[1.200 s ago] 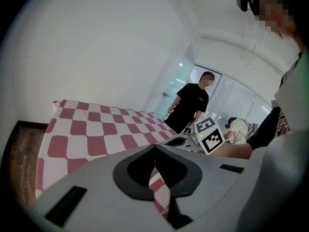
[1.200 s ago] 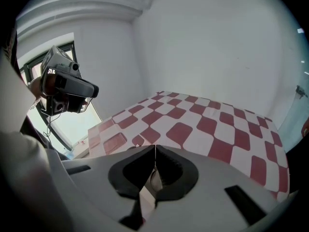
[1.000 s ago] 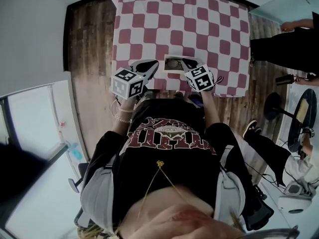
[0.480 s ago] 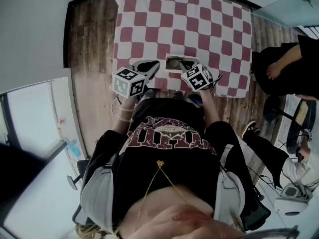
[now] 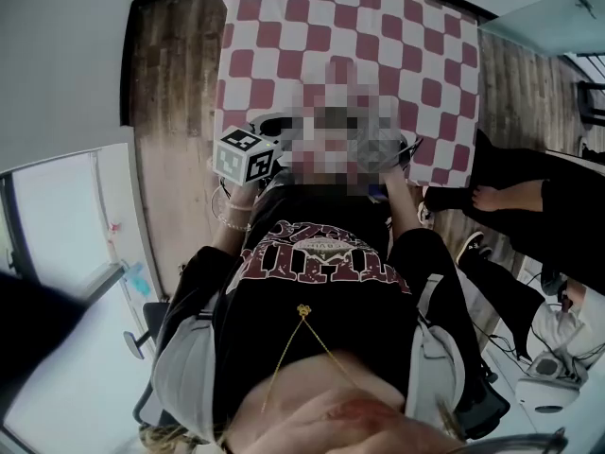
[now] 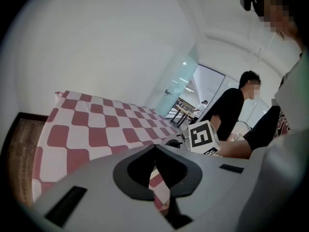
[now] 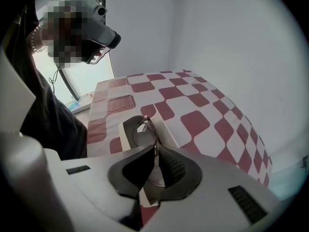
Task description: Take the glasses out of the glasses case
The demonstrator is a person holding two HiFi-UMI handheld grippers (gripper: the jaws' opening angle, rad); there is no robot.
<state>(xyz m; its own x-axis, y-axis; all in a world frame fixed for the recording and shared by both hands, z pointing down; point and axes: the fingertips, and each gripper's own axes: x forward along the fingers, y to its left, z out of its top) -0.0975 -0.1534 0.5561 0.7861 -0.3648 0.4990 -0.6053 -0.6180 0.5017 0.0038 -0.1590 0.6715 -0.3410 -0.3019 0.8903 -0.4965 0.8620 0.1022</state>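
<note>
The right gripper (image 7: 155, 148) has its fingers pressed together on the glasses (image 7: 144, 133), pinching them at the bridge between the two lenses. One lens shows clearly just beyond the fingertips; the other sits under and behind the fingers, only partly seen. The glasses lie lengthwise in the open glasses case (image 7: 166, 131), a pale, shallow tray with a grey lining (whether the frame is lifted off the lining or still touching it, I cannot tell). The case rests on the red-and-white checked cloth (image 7: 203, 105) that covers the surface, close to the edge nearest the person.

The left gripper (image 6: 155, 148) has its fingers closed tip to tip with nothing between them; only the checked cloth shows below. It hangs over the near part of the surface, to the left of the case, and its view catches the right gripper's marker cube (image 6: 203, 137) just beside it. In the head view the left gripper's own cube (image 5: 246, 156) sits at the near left corner of the cloth, while the spot where the case and the right gripper are is blurred out.

A second person in black (image 5: 558, 187) is at the right, beyond the cloth's edge.
</note>
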